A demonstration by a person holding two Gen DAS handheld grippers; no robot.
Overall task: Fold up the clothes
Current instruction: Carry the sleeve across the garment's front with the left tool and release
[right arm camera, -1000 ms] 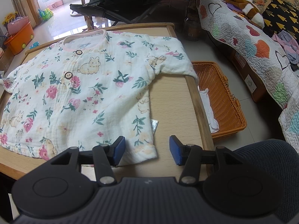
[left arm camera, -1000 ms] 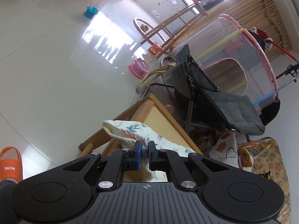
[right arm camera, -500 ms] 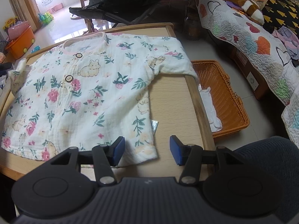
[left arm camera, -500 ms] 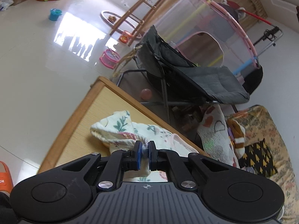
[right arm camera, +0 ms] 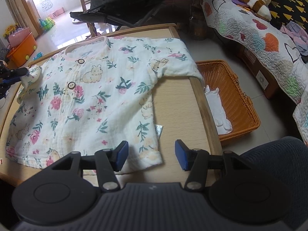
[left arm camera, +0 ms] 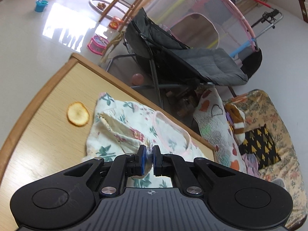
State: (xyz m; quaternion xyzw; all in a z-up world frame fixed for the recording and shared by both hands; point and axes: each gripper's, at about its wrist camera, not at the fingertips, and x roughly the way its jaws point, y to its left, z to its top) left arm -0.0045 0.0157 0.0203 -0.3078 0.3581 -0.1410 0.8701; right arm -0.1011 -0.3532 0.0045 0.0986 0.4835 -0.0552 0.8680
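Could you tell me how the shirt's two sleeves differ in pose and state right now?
The left sleeve is lifted and folded inward over the shirt body, while the right sleeve lies spread flat, its cuff hanging over the table edge above the basket. The left gripper pinches the left sleeve; the right gripper is open near the hem, holding nothing. Both sleeves share the floral print.
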